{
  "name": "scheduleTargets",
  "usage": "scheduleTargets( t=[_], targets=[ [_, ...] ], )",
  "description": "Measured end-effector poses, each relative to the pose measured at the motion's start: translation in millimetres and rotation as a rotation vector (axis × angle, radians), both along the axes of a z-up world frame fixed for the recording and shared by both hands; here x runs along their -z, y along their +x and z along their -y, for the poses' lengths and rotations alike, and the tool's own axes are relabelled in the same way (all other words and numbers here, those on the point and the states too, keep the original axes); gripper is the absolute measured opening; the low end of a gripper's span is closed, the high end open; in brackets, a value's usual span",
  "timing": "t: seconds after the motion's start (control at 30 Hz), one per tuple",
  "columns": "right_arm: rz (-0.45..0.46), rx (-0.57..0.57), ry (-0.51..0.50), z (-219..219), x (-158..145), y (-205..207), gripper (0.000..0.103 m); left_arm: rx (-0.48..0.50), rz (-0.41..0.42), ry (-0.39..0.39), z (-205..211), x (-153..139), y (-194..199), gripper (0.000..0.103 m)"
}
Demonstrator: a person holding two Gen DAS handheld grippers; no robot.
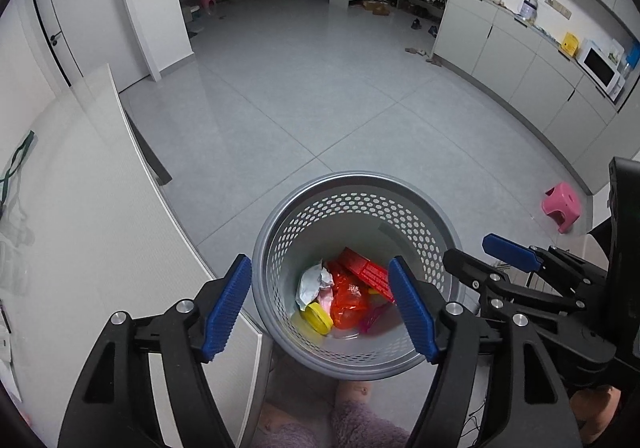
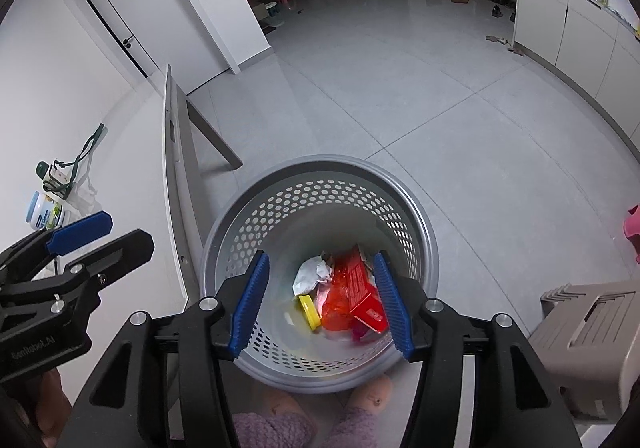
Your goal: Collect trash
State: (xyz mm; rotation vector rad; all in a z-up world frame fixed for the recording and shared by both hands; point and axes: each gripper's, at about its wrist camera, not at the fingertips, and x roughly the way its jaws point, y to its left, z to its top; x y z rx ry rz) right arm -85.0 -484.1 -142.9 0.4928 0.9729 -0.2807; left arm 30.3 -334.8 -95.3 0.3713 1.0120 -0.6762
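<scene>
Left claw (image 1: 320,308): jaws wide apart, nothing between the pads.
Right claw (image 2: 320,306): jaws parted, empty.
Hidden: basket's near rim cut off behind both claws.
Trash (image 2: 340,294): below and beyond both claws, at the bottom of the perforated basket (image 2: 320,184).
Blurred: small pieces under the red box (image 2: 364,296).

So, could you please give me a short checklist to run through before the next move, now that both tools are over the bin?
1. Left tool empty, jaws apart: ok.
2. Right tool empty, jaws apart: ok.
3. Trash inside the bin, including the red box, orange bag, yellow lid and crumpled white wrapper: ok.
4. Bin upright on the floor: ok.
5. Bin has room for more: ok, only the bottom is covered.
6. More trash left on the table: cannot tell, little of it shows.
</scene>
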Motion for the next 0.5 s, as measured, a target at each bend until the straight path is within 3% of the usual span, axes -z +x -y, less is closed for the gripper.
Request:
scheduleTargets(
  t=[0.5],
  targets=[
    [0.004,-0.005,-0.011,-4,-16,-13,0.066,-0.03,0.026,-0.021,2,-17,-3,0.087]
  ],
)
